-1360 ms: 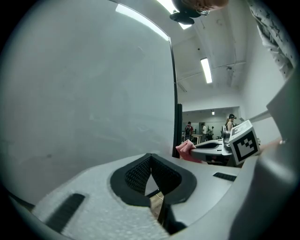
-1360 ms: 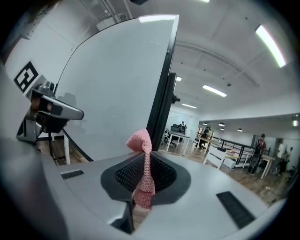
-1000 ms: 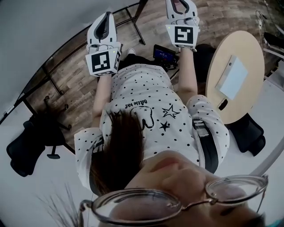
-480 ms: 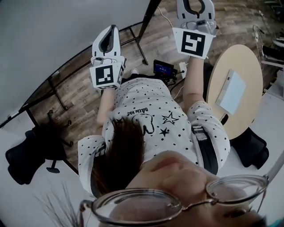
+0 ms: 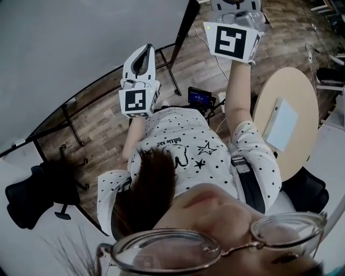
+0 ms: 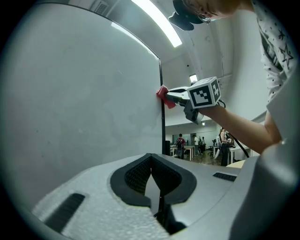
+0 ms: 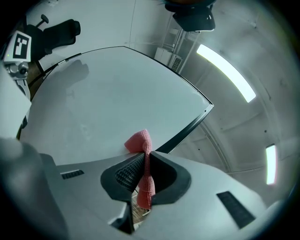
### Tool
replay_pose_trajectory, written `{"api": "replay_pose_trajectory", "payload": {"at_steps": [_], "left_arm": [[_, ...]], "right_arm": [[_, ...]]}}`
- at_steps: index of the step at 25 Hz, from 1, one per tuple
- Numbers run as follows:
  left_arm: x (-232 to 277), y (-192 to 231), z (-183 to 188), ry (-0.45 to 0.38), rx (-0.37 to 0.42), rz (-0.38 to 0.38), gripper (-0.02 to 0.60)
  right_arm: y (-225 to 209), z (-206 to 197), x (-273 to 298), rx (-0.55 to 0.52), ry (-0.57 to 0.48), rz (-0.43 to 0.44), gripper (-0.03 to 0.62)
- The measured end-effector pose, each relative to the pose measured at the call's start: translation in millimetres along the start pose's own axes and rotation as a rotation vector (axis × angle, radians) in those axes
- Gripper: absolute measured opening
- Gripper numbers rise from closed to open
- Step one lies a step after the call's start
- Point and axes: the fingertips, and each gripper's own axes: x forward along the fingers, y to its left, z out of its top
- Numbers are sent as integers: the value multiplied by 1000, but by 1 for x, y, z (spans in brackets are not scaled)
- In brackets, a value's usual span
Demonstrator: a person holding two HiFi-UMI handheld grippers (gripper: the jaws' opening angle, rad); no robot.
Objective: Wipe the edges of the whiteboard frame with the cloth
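Observation:
The whiteboard point(image 5: 81, 43) fills the head view's upper left, with its dark side frame point(image 5: 185, 24) running down its right edge. My right gripper point(image 5: 235, 6) is raised at the top of that view, shut on a pink-red cloth point(image 7: 139, 140). In the left gripper view, the cloth point(image 6: 162, 97) is pressed against the black frame point(image 6: 162, 126). The right gripper view has the board point(image 7: 108, 103) and its frame point(image 7: 185, 131) just beyond my right gripper point(image 7: 144, 161). My left gripper point(image 5: 141, 54) hangs lower, facing the board point(image 6: 84, 93). It point(image 6: 151, 161) is shut with nothing in it.
A round wooden table point(image 5: 302, 86) with a white sheet point(image 5: 280, 116) stands at the right. A black office chair point(image 5: 38, 188) sits at the lower left beside the board's stand legs point(image 5: 70, 124). A small black device point(image 5: 199, 97) lies on the wood floor. People point(image 6: 180, 143) stand far off.
Both grippers have moved up and away from the body, toward the board. The right one has risen further, its tips now partly past the head view's top edge.

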Motion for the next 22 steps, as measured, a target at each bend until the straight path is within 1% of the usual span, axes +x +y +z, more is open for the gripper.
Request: {"api": "replay_pose_trajectory", "payload": {"at_steps": [6, 10, 13, 22], "left_arm": [[3, 2, -5, 5, -12, 6, 17], [5, 1, -7, 8, -20, 9, 17], [2, 1, -7, 9, -22, 12, 17], [2, 1, -9, 16, -26, 7, 17]], "right_arm": [[7, -1, 12, -10, -12, 14, 31], [8, -7, 13, 22, -9, 22, 31], [10, -6, 9, 23, -18, 23, 31], [24, -17, 3, 80, 16, 49, 31]]}}
